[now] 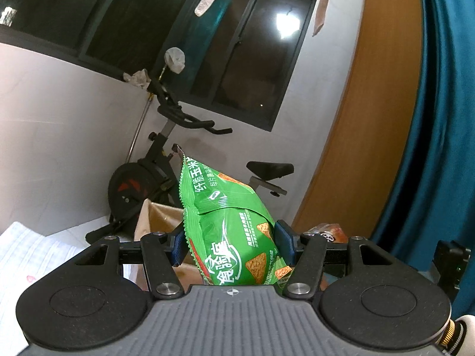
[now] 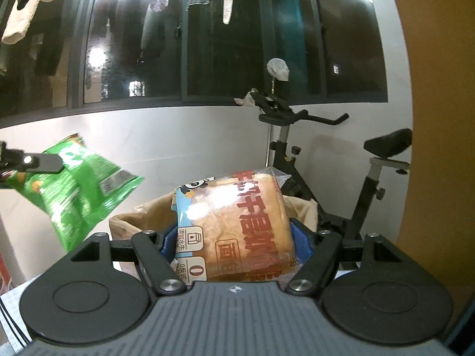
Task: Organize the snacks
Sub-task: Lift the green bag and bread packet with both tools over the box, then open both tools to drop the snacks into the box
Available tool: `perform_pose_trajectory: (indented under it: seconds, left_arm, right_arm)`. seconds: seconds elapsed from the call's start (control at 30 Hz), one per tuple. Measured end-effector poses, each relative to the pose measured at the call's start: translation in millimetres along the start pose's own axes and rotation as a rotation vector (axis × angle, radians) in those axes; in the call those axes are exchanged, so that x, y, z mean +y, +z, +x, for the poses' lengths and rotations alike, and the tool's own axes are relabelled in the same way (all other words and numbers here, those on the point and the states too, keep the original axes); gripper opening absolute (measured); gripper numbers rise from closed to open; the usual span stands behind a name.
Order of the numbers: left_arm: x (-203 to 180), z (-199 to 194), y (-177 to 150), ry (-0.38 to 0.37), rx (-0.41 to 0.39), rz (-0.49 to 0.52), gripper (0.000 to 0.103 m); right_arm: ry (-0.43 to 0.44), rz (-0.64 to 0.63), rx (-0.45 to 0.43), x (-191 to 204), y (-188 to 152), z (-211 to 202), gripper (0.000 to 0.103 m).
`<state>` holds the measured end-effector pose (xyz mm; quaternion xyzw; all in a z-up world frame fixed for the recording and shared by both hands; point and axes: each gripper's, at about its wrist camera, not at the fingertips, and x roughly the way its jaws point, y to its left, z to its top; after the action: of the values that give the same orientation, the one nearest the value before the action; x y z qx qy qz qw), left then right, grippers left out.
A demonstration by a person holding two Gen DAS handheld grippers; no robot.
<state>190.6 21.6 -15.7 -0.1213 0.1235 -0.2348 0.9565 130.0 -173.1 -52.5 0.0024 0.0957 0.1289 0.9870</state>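
In the left wrist view, our left gripper [image 1: 231,244] is clamped on a green chip bag [image 1: 228,225], its blue pads [image 1: 283,238] pressing the bag from both sides. The bag stands up between the fingers, its crimped top leaning toward the window. Behind and below it we see the open cardboard box [image 1: 154,219], and past that an exercise bike [image 1: 154,172] against the white wall. A second packet [image 1: 332,233] peeks out at the right, near a blue curtain [image 1: 439,118].

In the right wrist view, our right gripper [image 2: 234,241] holds a bread packet [image 2: 237,225] with red lettering, squeezed between its blue pads [image 2: 301,241] with the jaws set fairly wide. The box [image 2: 142,216] sits right behind the packet, its rim showing on either side. To the left, we see the chip bag [image 2: 80,187] hanging in the air, gripped by the other tool's finger [image 2: 41,161]. The bike [image 2: 326,160] stands to the right under the dark window [image 2: 207,44], where laundry [image 2: 32,3] hangs.
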Motion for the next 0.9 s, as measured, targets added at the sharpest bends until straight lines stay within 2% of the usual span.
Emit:
perform_pose_trajectory:
  seconds: [0.27,0.53,0.9]
  left_arm:
    - [1,32,10,0.018,0.008,0.046,0.062]
    - [9,61,9,0.073,0.026,0.062,0.062]
    - [22,101,-2,0.162,0.144,0.097,0.064]
  right_arm:
    - [0.022,-0.035,0.016,-1,7,37,0.074]
    - [0.023,-0.037,0.052,0,4,78,0.074]
    - [-0.042,0.09,0.175,-16,-9,127,0.074]
